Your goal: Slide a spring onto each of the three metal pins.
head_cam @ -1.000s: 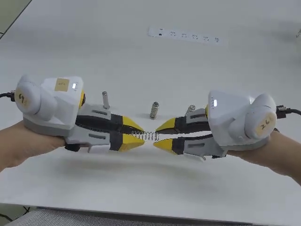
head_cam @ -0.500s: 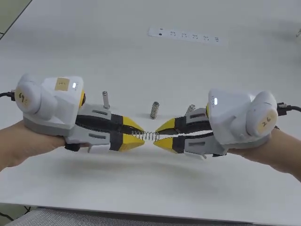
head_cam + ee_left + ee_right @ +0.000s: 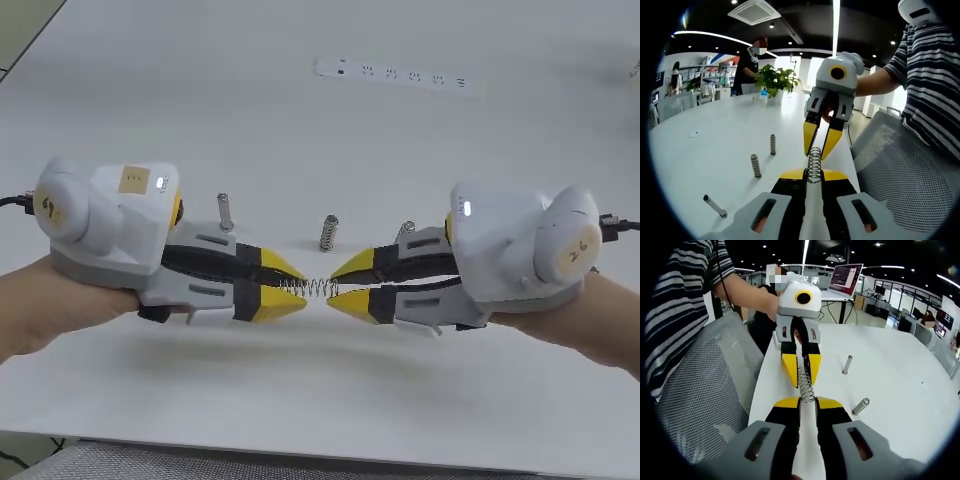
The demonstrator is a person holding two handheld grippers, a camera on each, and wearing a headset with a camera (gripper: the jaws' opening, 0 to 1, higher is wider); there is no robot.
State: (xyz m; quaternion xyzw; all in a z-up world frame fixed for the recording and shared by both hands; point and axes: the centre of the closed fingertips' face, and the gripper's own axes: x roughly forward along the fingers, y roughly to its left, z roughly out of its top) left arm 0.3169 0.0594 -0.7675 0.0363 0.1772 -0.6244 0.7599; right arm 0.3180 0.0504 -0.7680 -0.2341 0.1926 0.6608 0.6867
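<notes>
Pinching small steel coil spring (image 3: 318,288) mid-frame with left hand-held gripper (image 3: 303,290) and right hand-held gripper (image 3: 333,286). Next, probably: aligning over bare grey metal pin (image 3: 224,212), left of centre.

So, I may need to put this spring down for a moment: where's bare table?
Bare table stretches between the three pins and the power strip, and along the near edge. Crowded: the middle, where left gripper and right gripper hold the spring, pins just behind.

Rightmost pin (image 3: 405,231) — half hidden behind right gripper (image 3: 333,285).
</notes>
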